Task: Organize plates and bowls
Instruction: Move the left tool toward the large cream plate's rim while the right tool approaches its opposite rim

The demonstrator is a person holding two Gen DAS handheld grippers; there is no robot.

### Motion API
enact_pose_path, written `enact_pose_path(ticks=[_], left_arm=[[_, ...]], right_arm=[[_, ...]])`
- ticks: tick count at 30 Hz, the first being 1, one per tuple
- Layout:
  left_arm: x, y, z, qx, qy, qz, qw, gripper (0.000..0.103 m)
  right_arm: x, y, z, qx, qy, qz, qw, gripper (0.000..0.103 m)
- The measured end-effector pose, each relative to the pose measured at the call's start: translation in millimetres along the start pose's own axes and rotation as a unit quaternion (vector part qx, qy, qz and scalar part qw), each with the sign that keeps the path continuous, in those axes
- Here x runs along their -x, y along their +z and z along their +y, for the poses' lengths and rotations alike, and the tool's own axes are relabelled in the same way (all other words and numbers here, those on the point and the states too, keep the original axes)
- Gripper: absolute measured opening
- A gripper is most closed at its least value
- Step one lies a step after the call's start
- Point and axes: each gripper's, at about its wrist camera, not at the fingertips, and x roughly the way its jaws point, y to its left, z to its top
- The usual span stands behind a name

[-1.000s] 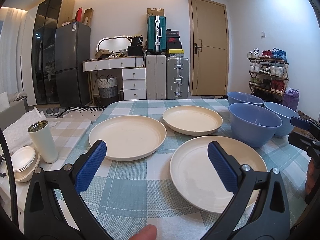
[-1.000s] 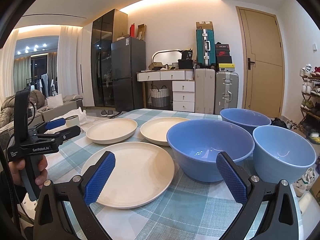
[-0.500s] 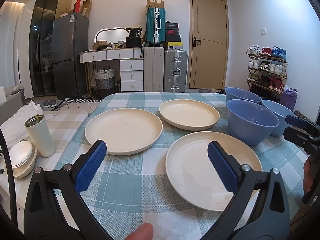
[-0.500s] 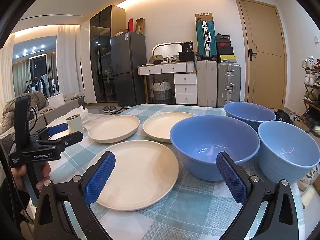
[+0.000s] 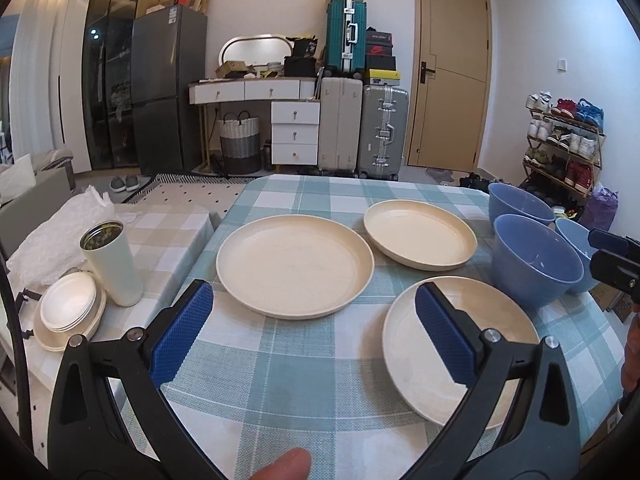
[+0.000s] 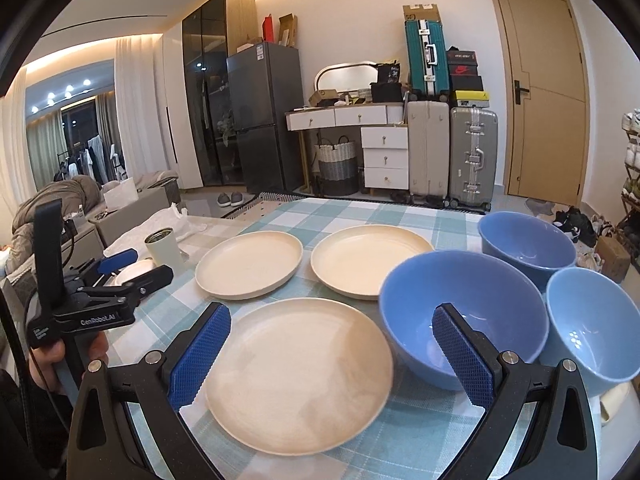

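Checked teal-and-white cloth is covering the table (image 5: 320,360) I am working over, and I am reading it from the left edge across. On a lower side surface at far left, a stack of small white dishes (image 5: 68,310) is sitting just beside an open white tumbler (image 5: 110,262). My left gripper (image 5: 314,334) is hovering above the near part of the cloth with its blue pads (image 5: 182,338) spread wide and nothing between them (a fingertip is poking into the bottom of that view). Next along, the largest cream plate (image 5: 294,266) is lying flat, with a second cream plate (image 5: 420,234) behind and to its right, close to it but apart. A third cream plate (image 6: 298,380) is lying nearest me, and my right gripper (image 6: 330,356) is hanging over it, tongs parted and empty, one pad over the plate's left rim and the other in front of the big blue bowl (image 6: 464,316). That bowl is standing just right of the near plate. Two more blue bowls are finishing the row: one (image 6: 528,242) behind it and a lighter one (image 6: 590,322) at far right, all upright and crowded close together.
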Motion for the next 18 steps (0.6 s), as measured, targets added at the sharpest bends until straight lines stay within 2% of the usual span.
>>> enact_pose_path(ticks=[9,18], left_arm=[[-14.4,20.9,27.6,0.008,0.014,0.032,0.9993,0.101],[-31.4,33.7,56.2,0.048,0.025,0.054,0.9971,0.101]], right_arm=[[-26.8,41.4,20.4,0.004,0.012,0.032,0.999,0.103],[-72.7,64.5,36.9,0.007,0.023,0.061,0.998,0.103]])
